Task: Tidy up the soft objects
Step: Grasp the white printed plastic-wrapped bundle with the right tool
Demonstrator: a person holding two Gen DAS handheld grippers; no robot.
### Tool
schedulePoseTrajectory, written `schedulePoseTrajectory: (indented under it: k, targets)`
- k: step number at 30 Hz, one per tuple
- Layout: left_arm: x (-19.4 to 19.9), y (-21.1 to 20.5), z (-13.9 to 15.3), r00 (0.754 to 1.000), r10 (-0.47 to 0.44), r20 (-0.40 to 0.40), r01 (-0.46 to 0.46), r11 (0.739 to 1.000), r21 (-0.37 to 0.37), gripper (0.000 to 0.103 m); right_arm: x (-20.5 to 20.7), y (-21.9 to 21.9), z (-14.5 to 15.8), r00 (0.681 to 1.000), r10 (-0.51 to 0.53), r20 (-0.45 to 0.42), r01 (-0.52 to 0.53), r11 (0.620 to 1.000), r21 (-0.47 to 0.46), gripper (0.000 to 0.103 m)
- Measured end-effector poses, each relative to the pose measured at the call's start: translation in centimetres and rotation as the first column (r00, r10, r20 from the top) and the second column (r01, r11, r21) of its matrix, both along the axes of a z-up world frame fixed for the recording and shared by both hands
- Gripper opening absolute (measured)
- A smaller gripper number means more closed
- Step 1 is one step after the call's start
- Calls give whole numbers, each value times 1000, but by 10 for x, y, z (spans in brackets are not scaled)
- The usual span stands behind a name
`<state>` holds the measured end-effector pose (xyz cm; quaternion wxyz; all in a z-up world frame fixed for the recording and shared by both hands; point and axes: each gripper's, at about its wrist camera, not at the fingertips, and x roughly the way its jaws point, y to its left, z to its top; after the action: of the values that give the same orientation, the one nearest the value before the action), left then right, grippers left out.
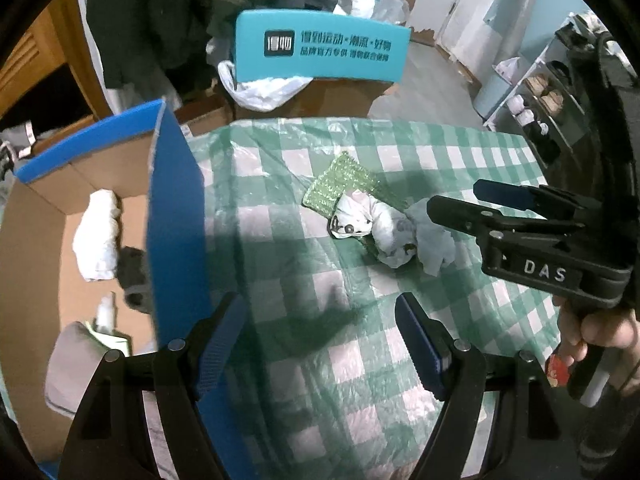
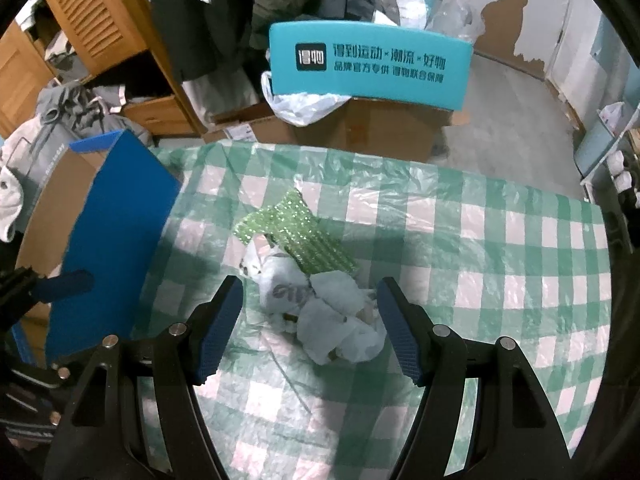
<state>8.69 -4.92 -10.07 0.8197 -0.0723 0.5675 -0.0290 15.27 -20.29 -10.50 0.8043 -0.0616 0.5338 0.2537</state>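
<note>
A crumpled white printed cloth lies on the green-checked table cover, partly on top of a glittery green cloth. Another white crumpled piece touches it. My right gripper hovers open over this pile, its pads on either side and not pressing. My left gripper is open over bare table cover beside the blue box. Inside the box lie a white cloth and a grey soft item.
A teal sign board stands on cardboard boxes behind the table, with a white plastic bag. A shoe shelf is at the right, and a wooden wardrobe with hanging clothes at the left. A hand holds the right gripper.
</note>
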Motion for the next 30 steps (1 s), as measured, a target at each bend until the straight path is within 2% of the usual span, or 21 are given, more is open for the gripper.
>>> schedulePoseTrajectory:
  k: [6,12,16,21,24,29,30]
  targets:
    - [7,-10,-9,1000,-20,-14,21,998,51,81,7,7,-18,999,33,-26,-34,999,-17,69]
    - [12,-17,-11,999,-48,-16,48,998,30,81,11,10,-38,997,63,-54,-65,997,-33,69]
    - [18,-19,-26,997,-45,-55,46,999,17,81,12,11,-50,994,78,-77,-82,996,-42,69]
    - [24,-16,-37,996,-25,-88,24,1000,-9,81,10,13,-61,987,113,-117,-115,993,-9,69]
    - [24,-15,-37,996,-19,-91,18,1000,-9,81,7,14,-64,979,132,-157,-130,991,24,55]
    - [20,-16,-37,995,-27,-97,26,1000,-4,81,1,13,-62,976,124,-179,-119,992,41,39]
    - [20,-17,-37,995,-29,-97,29,1000,0,81,0,11,-61,977,113,-182,-107,993,43,32]
